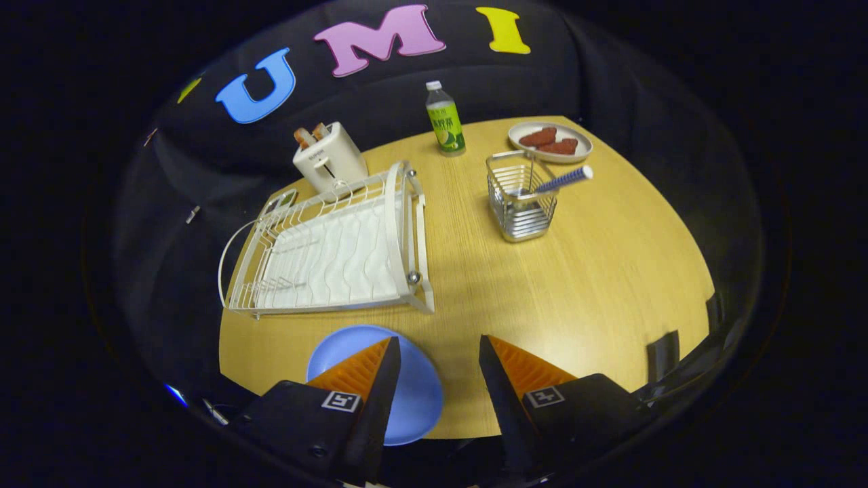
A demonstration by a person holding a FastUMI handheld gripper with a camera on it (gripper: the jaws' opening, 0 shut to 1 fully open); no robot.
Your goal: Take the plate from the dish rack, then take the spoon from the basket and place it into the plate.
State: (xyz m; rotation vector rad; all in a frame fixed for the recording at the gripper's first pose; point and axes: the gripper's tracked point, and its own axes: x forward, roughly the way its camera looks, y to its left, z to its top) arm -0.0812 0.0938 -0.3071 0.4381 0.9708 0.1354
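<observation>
Fingers [439, 352] spread wide, holding nothing. Round blue plate [413, 393] lies flat on the wooden counter [576, 291] at lower left, partly under the left finger. Blue-striped spoon [564, 180] leans in the wire basket [519, 203], upper right, well beyond. Likely risk: slanted handle slips, or the light basket tips.

The table [583, 271] is evenly and brightly lit from above, its wood grain sharp at the middle. Its edges bow strongly with the fisheye curve, and beyond them all falls into darkness. Shadows are short and soft. The open gripper [439, 352] fingers [359, 369] sit dim and slightly soft.
</observation>
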